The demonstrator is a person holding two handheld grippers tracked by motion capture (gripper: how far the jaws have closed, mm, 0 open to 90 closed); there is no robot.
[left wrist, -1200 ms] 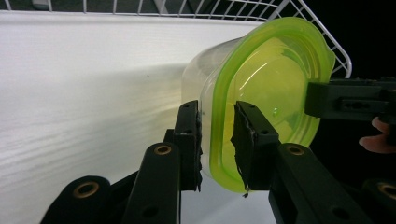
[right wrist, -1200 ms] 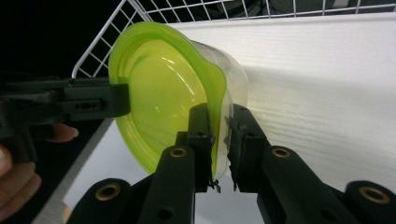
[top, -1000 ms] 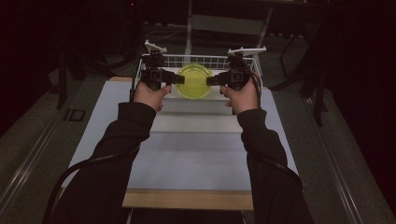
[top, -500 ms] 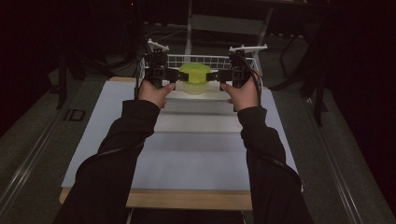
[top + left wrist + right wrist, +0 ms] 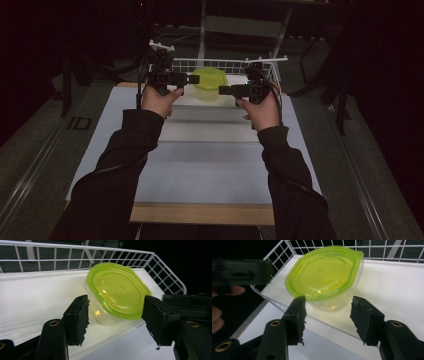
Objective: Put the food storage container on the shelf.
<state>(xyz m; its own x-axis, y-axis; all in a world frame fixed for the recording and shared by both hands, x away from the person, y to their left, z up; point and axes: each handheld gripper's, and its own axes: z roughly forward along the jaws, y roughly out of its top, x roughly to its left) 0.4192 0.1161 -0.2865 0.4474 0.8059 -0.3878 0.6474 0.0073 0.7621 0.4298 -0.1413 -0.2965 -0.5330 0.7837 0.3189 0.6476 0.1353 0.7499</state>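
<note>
Two grippers flank a clear plastic container (image 5: 207, 90) with a lime-green lid (image 5: 118, 290), which sits in the white wire basket (image 5: 227, 64) at the far end of the bench (image 5: 200, 150). Left gripper (image 5: 192, 79) fingers (image 5: 77, 317) spread, nothing between them, container just past the tips. Right gripper (image 5: 224, 90) fingers (image 5: 364, 317) likewise spread, container just ahead, not touching. Container looks tilted in both gripper views. Left view slightly blurred.
</note>
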